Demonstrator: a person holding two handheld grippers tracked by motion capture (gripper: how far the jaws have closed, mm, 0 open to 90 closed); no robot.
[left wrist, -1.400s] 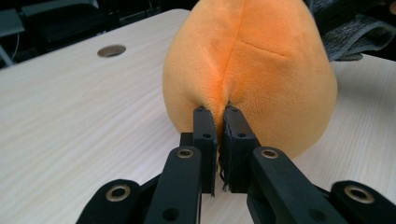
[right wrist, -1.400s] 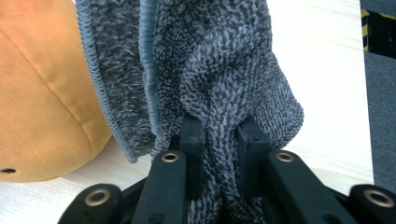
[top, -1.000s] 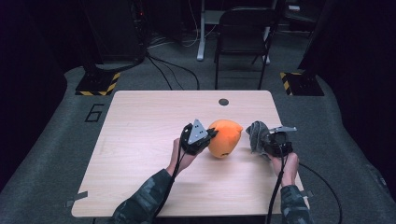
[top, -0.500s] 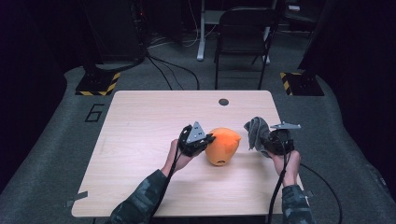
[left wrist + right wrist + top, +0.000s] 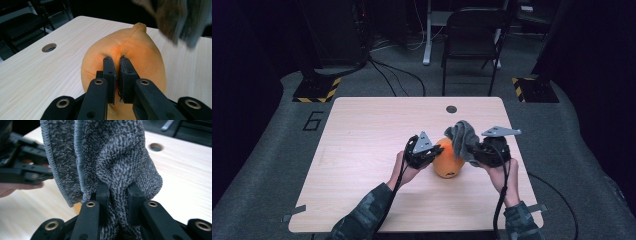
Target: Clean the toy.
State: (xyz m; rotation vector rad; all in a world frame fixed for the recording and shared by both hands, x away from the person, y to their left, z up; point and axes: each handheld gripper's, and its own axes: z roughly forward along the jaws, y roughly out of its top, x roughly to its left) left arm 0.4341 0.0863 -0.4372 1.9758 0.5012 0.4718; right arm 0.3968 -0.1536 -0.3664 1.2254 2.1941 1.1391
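1. Orange plush fabric is pinched between the jaws of the left gripper [image 5: 115, 62], which are nearly together on a fold of the soft pumpkin-shaped toy [image 5: 130, 57]; in the high view this left gripper [image 5: 430, 154] sits at the toy's [image 5: 448, 162] left flank.
2. Clamped in the right gripper [image 5: 117, 192] is a bunched grey cloth [image 5: 117, 157], its terry loops squeezed between the jaws and the loose folds standing up above them.
3. Seen from above, the right gripper [image 5: 474, 150] holds the cloth [image 5: 462, 136] just over the toy's upper right side; whether the two touch I cannot tell.
4. The toy rests on the bench [image 5: 362, 150], right of centre and towards the near edge, well short of the round cable hole [image 5: 451, 109].
5. Handling, as I judge it: the toy looks light and squashy, so a pinch on a raised fold or seam should hold it, though it could twist under rubbing.
6. The cloth is limp and grippy; a hold on a thick bunch, as here, seems least likely to slip.
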